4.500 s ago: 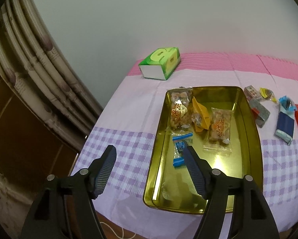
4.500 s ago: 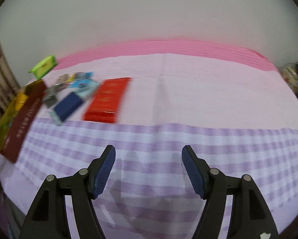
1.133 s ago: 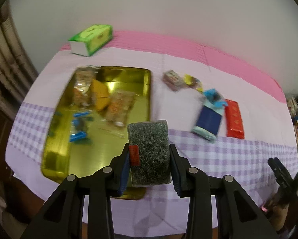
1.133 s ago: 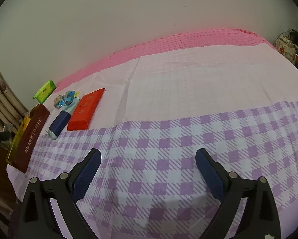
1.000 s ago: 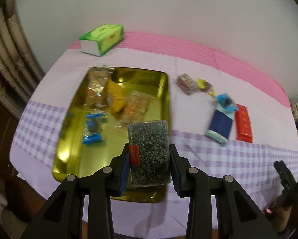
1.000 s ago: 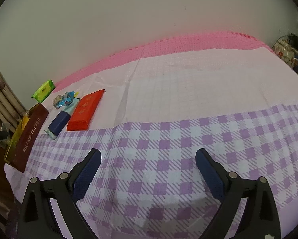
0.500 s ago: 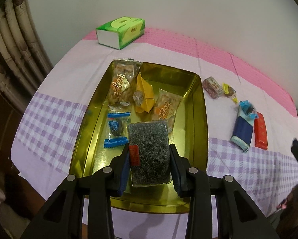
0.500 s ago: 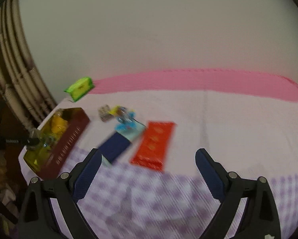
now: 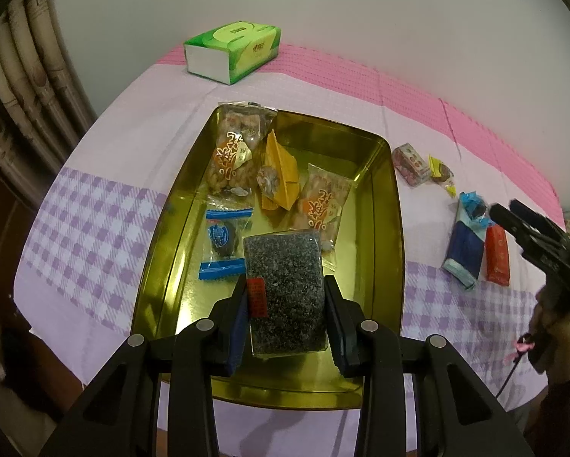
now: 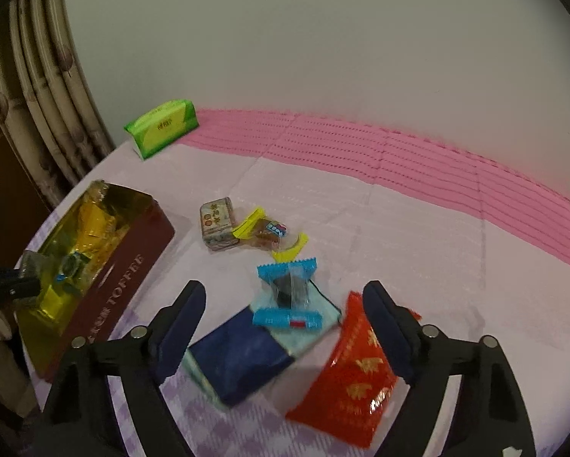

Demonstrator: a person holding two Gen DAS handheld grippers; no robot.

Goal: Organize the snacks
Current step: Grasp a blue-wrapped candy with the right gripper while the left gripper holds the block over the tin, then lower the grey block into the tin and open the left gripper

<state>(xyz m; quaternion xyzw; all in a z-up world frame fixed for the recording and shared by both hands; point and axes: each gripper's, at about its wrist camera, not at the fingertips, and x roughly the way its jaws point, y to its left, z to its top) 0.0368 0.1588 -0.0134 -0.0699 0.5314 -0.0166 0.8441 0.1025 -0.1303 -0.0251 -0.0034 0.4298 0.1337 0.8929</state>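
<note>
The dark speckled packet [image 9: 285, 289] is clamped between the pads of the left gripper [image 9: 287, 318] and hangs over the near half of the gold tin [image 9: 395, 236], not yet set down as far as I can see. Ahead of that gripper, five snacks already lie in the tin: a blue-ended candy [image 9: 222, 242] just beyond and to the left of the packet, an orange-printed clear bag [image 9: 321, 205] just beyond and to the right, a yellow wrapper [image 9: 279, 177] farther on, and a taller clear bag of biscuits [image 9: 235, 152] leaning at the far left corner. So I would judge the sorting a bit past halfway.

What is left sits on the cloth to the right of the tin. The right gripper [image 10: 285, 327] has just been closing but its jaws stand apart, with nothing pressed; between and just ahead of them lie a navy packet [image 10: 239, 358] and a blue-wrapped candy [image 10: 289, 293] resting on its far end. A red packet [image 10: 355, 377] lies under the right-hand finger, and farther ahead are a small patterned box [image 10: 218, 224] and a yellow-ended sweet [image 10: 269, 234]. A green tissue box [image 10: 163, 127] stands well beyond everything.
</note>
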